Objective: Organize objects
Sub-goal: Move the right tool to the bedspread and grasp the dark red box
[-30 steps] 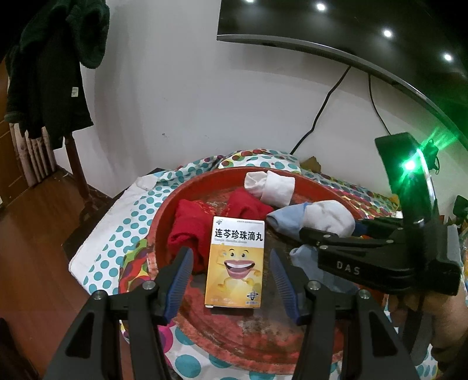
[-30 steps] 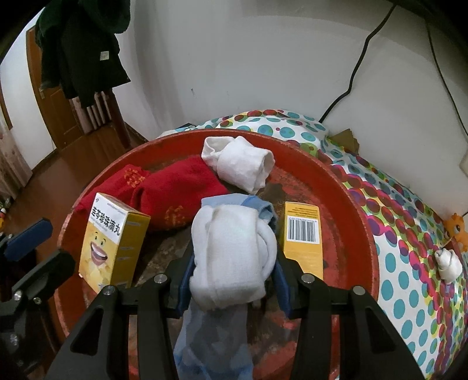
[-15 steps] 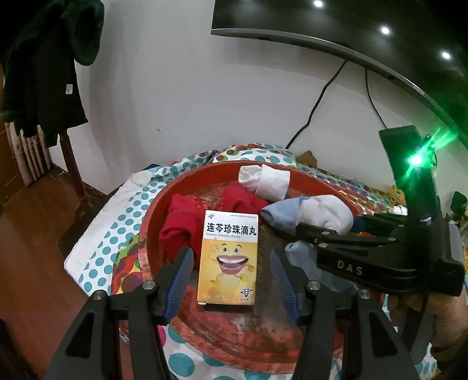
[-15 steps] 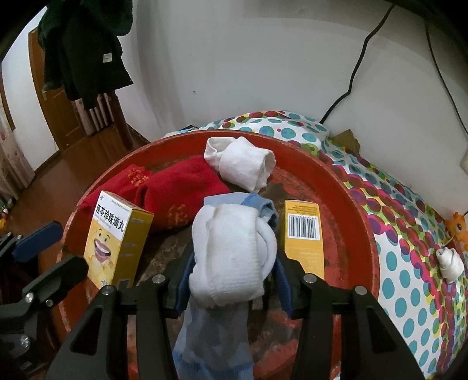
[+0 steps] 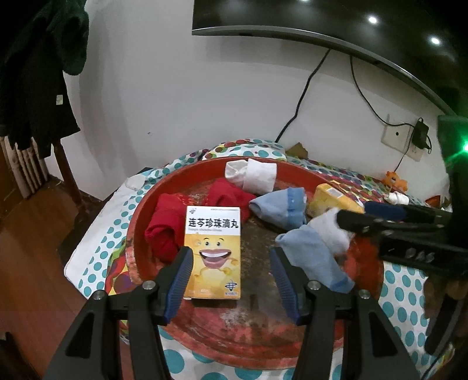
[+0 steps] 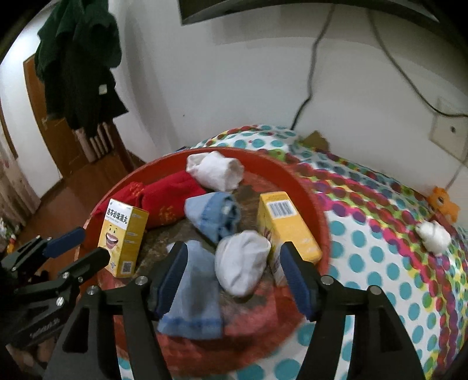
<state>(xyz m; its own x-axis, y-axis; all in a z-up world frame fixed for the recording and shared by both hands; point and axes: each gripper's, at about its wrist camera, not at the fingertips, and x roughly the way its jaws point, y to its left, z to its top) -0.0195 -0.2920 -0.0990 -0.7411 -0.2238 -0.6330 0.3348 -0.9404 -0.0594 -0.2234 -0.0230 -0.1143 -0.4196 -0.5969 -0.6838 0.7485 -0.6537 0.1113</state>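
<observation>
Right hand-held gripper (image 6: 232,270) has just been opening, jaws wide around the loose white-and-blue sock (image 6: 241,263); left hand-held gripper (image 5: 231,277) wide. The standing medicine box (image 5: 213,252) could topple if nudged.

Right tool (image 6: 232,276) has just spread its jaws, so the white-blue sock (image 6: 222,271) sits loose between them in the red tray (image 6: 316,204), yellow box (image 6: 288,225) just beside it.

Dim indoor light is falling from ceiling spots, which are reflecting as bright dots in the dark television screen (image 5: 336,23). A green lamp (image 5: 465,147) is flaring at the left view's right edge. The right view is smearing with motion blur — both are bending and darkening toward their fisheye corners.
</observation>
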